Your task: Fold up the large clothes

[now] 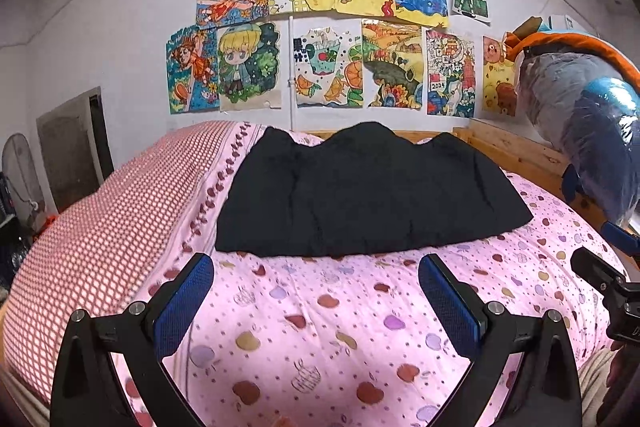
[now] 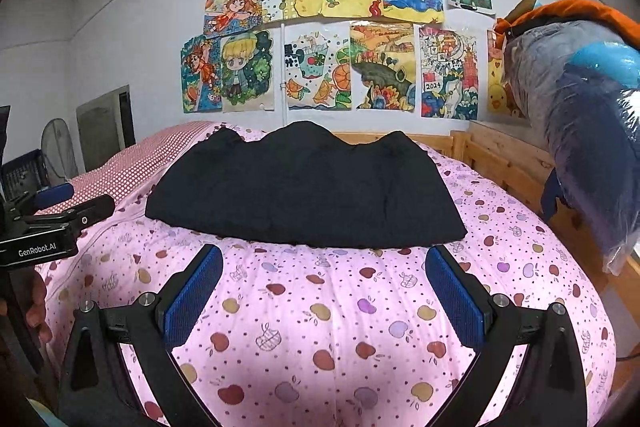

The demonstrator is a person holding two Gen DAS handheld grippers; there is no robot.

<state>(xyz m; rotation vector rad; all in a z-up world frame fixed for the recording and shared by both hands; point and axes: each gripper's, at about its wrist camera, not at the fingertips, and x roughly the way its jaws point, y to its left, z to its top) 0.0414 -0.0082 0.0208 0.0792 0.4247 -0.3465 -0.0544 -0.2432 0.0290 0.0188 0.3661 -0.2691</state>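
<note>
the black garment (image 1: 368, 191) lies spread on the pink quilt (image 1: 340, 327), toward the wall end of the bed, its near hem facing both tongs. left tongs (image 1: 316, 267) and right tongs (image 2: 324, 259) hover just short of that hem, spread wide and holding nothing. this looks like the approach before a fold. next, each should probably reach a near corner of the garment, pinch it, and lift.
</note>
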